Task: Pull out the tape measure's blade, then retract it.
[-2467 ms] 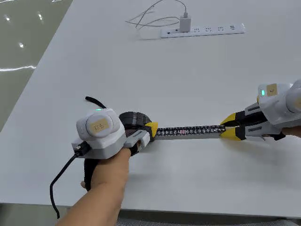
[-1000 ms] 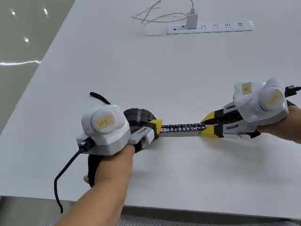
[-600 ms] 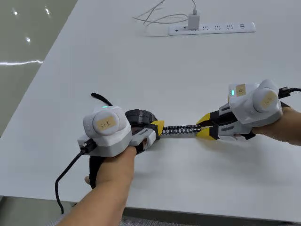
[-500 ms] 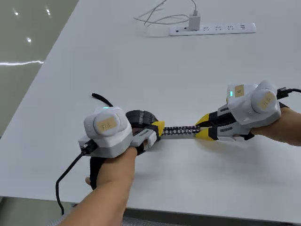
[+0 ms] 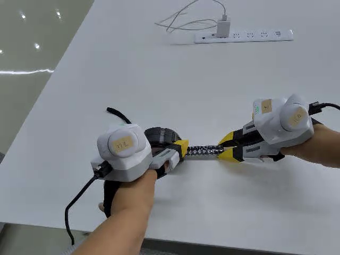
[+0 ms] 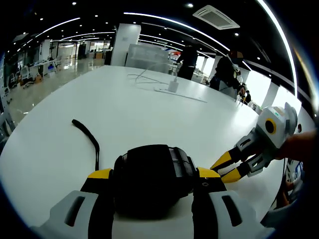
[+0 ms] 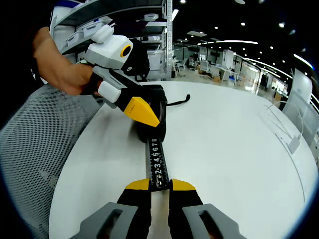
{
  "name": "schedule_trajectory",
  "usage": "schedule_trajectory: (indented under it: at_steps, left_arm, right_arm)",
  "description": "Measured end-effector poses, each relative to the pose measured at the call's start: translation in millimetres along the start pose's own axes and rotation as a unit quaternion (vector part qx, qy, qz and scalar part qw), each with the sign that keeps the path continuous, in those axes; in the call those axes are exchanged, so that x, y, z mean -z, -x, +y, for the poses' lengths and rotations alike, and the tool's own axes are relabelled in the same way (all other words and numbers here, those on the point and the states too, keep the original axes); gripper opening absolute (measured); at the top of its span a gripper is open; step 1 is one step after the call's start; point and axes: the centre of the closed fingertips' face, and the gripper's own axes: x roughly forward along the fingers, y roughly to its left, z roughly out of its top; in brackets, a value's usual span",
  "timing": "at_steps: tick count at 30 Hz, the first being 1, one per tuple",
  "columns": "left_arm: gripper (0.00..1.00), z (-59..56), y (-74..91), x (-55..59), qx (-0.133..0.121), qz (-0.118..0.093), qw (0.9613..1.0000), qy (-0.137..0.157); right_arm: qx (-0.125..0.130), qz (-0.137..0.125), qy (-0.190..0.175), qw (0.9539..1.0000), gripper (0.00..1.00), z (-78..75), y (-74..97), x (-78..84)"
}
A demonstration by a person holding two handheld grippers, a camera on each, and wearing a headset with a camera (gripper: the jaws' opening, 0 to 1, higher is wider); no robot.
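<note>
A black tape measure case (image 5: 161, 137) (image 6: 152, 177) (image 7: 153, 112) rests on the white table (image 5: 212, 79), clamped between the yellow-tipped jaws of my left gripper (image 5: 178, 151) (image 6: 154, 174). A short length of black blade (image 5: 203, 151) (image 7: 156, 162) with white numbers runs from the case to my right gripper (image 5: 224, 147) (image 7: 159, 185), which is shut on the blade's end. My right gripper (image 6: 227, 167) also appears in the left gripper view, to the right of the case. The case's black wrist strap (image 5: 118, 114) (image 6: 88, 139) lies on the table behind it.
At the far side of the table lies a white power strip (image 5: 243, 35) with a plugged-in charger (image 5: 222, 26) and a looping white cable (image 5: 183, 21). A black cable (image 5: 79, 199) hangs from my left gripper over the near table edge. A grey mesh chair (image 7: 35, 169) stands beside the table.
My right gripper has moved left toward the case with the blade's end still in it, and the exposed blade has grown much shorter. My left gripper and the case have stayed put.
</note>
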Motion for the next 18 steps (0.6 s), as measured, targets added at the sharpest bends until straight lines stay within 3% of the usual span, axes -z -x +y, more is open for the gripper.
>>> schedule_trajectory:
  at_steps: [18]
  left_arm:
    - [0.58,0.7,-0.5,-0.2,-0.001,0.000,1.0000,0.001]
  right_arm:
    - [-0.010,-0.006,0.009,0.9999,0.08,3.4,-14.7,-13.8]
